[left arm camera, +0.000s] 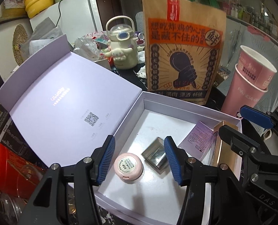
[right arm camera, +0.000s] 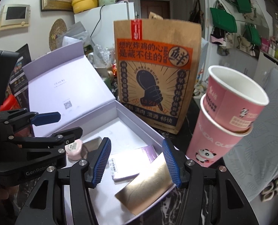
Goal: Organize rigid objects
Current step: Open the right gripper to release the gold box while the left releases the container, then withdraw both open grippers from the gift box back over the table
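Hovering over the open lilac cardboard box (left arm camera: 154, 101), both grippers empty. Lying on the box floor near bottom centre of the left view: round pink jar (left arm camera: 128, 166), shiny grey metal tin (left arm camera: 155, 154), white-and-purple printed carton (right arm camera: 127, 164); leaning on the right wall, flat gold carton (right arm camera: 148, 189). Left gripper (left arm camera: 139, 159) standing partly open, pads clear of jar and tin, gripping nothing. Right gripper (right arm camera: 136, 162) likewise partly open, touching nothing. Advising a straight lift clear of the walls, avoiding nudging the gold carton.
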`<state>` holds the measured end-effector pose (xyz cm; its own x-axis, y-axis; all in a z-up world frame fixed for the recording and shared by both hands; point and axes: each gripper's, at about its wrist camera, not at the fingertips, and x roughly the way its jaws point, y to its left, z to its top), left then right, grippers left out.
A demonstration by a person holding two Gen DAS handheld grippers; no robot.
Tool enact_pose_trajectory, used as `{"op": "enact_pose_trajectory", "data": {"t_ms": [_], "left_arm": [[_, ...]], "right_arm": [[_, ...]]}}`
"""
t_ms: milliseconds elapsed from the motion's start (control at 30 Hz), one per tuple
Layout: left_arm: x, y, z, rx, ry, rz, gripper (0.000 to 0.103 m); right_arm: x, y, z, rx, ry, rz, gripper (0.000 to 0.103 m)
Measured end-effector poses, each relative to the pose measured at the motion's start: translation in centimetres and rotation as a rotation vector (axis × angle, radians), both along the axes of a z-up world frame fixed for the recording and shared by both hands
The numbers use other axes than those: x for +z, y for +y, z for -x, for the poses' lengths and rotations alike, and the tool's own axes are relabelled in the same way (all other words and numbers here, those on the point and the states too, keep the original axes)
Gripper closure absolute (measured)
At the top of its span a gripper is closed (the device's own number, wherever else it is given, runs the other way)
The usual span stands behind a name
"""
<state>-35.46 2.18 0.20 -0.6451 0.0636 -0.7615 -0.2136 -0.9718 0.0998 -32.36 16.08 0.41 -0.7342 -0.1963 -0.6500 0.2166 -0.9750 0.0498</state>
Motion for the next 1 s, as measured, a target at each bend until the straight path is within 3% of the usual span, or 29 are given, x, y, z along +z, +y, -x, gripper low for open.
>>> {"op": "enact_pose_trajectory", "data": {"t_ms": [733, 800, 867, 1000], "left_arm": [[7.1, -1.5, -7.8, 0.017, 0.14, -0.03, 0.049], [7.4, -1.6, -8.6, 0.023, 0.15, -0.03, 0.044], [7.8, -1.9, -9.4, 0.029, 0.165, -0.036, 0.021], [8.5, -2.2, -11.4, 0.041, 0.203, -0.035, 0.015]], "right_arm": [[6.7, -0.6, -7.1, 0.044, 0.139, -0.008, 0.044], [7.1, -0.7, -7.9, 0.049, 0.149, -0.009, 0.042], [7.5, -0.8, -8.8, 0.056, 0.157, -0.007, 0.041], [8.0, -1.0, -10.3, 0.067, 0.178, -0.012, 0.038]]}}
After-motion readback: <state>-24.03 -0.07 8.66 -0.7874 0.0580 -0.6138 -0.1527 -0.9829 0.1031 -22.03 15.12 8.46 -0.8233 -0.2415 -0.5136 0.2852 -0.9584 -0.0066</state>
